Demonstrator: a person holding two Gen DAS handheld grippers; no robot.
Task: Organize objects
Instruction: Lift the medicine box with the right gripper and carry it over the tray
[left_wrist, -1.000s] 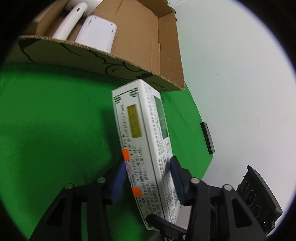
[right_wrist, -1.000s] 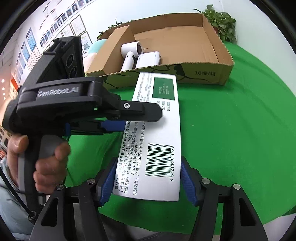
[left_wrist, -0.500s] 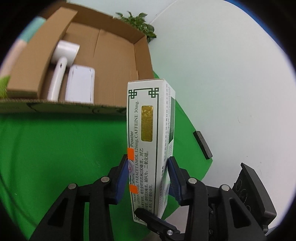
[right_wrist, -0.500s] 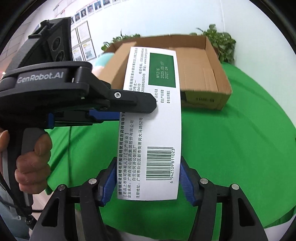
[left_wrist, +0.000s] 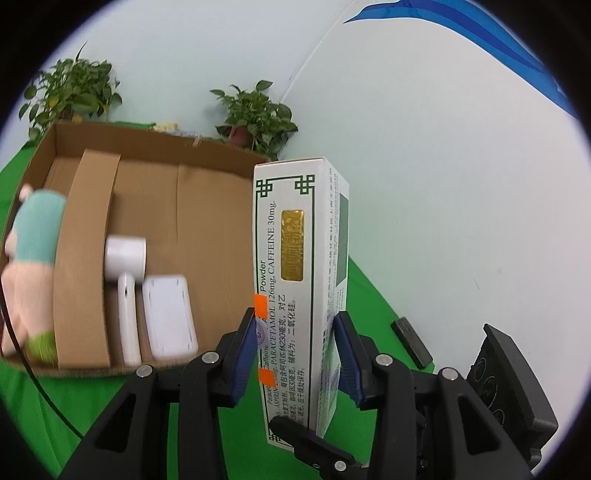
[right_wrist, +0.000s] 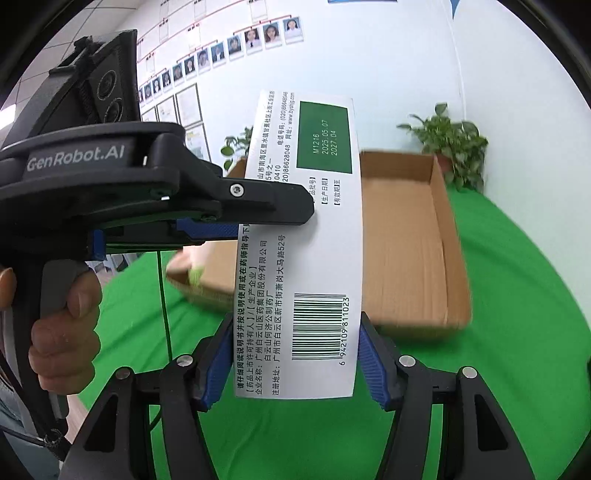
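Observation:
A long white medicine box (left_wrist: 299, 280) with green print is held in the air by both grippers. My left gripper (left_wrist: 297, 354) is shut on its narrow sides. My right gripper (right_wrist: 295, 360) is shut on its barcode end (right_wrist: 317, 325), with the left gripper (right_wrist: 207, 221) clamped on it from the left. An open cardboard box (left_wrist: 207, 206) on the green cloth lies beyond, and also shows in the right wrist view (right_wrist: 406, 236). Inside it are a white hair dryer (left_wrist: 125, 280) and a white flat device (left_wrist: 168, 314).
A plush toy (left_wrist: 33, 266) sits in the box's left compartment behind a cardboard divider (left_wrist: 85, 258). Potted plants (left_wrist: 255, 118) stand behind the box by the wall. A small black bar (left_wrist: 412, 341) lies at the cloth's right edge.
Both grippers have lifted the medicine box higher and tilted it more upright. The cardboard box now sits lower in both views, with more of its inside showing.

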